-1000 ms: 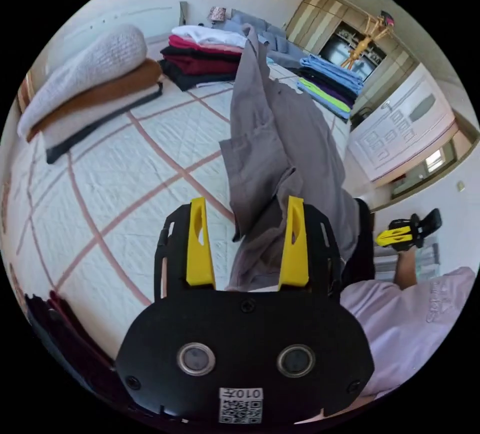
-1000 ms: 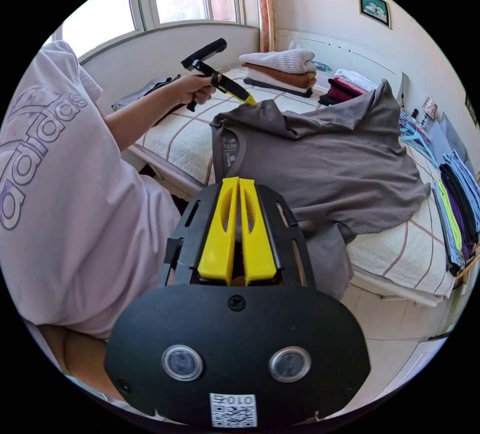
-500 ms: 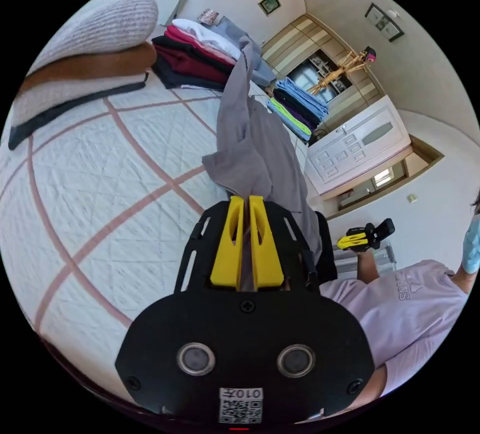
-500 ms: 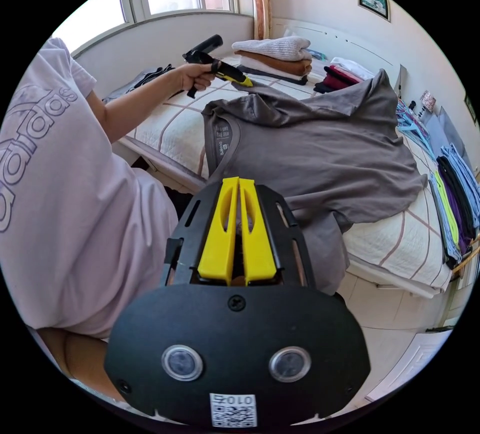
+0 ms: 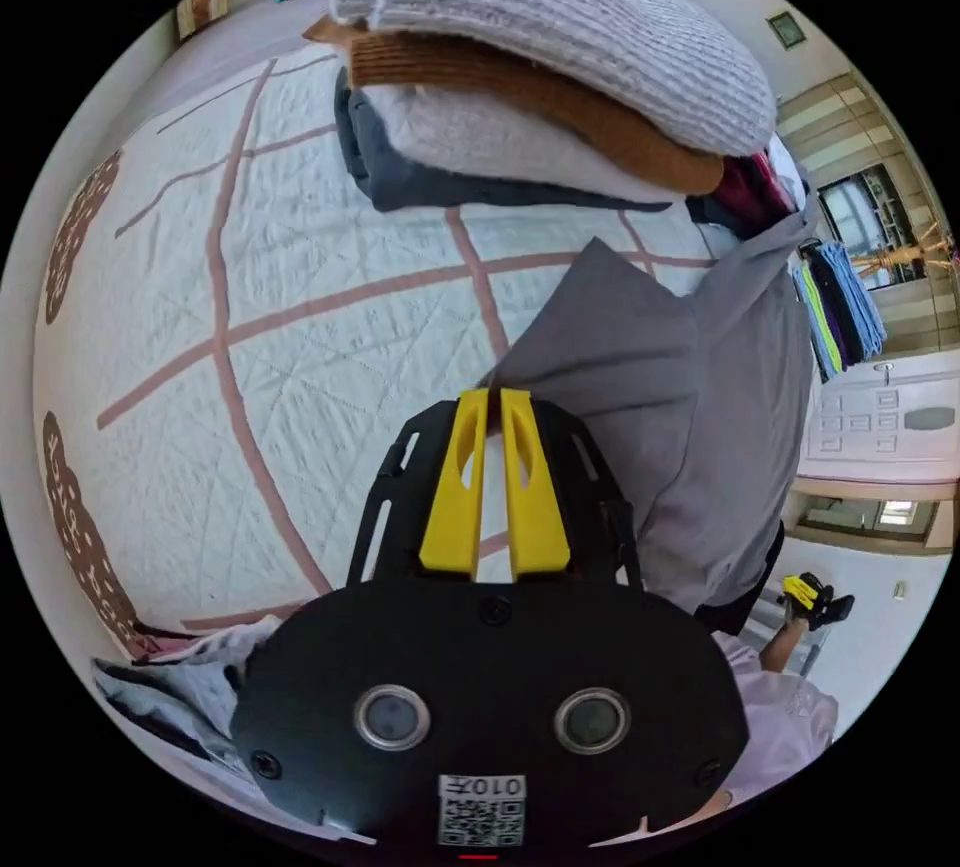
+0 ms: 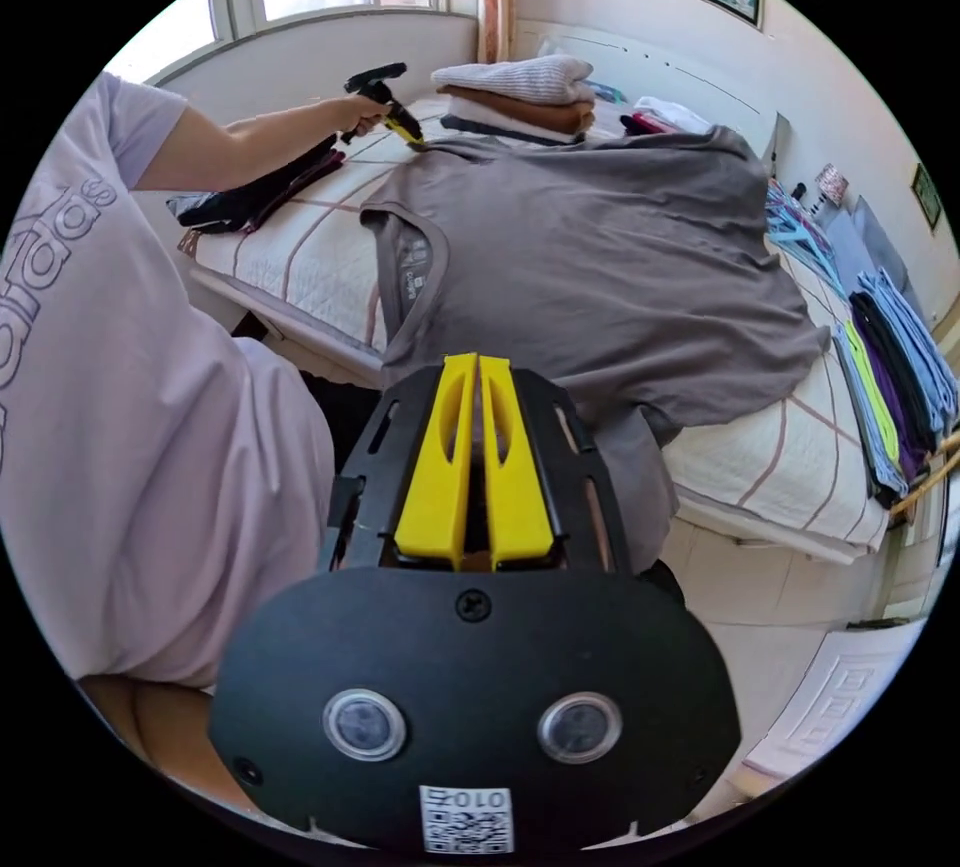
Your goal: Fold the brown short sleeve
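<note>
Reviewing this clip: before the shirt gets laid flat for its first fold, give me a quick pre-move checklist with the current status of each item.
1. Left gripper holds a corner of the brown shirt: ok, jaws closed with fabric at the tips.
2. Right gripper holds the near shoulder of the shirt: ok, jaws closed with cloth between them.
3. Shirt spread between both grips: ok, though the far hem is bunched.
4. Shirt fully on the bed: not ok, the near sleeve hangs over the edge.
5. Room beside the sweater stack: cannot tell, the left gripper is close to it.
</note>
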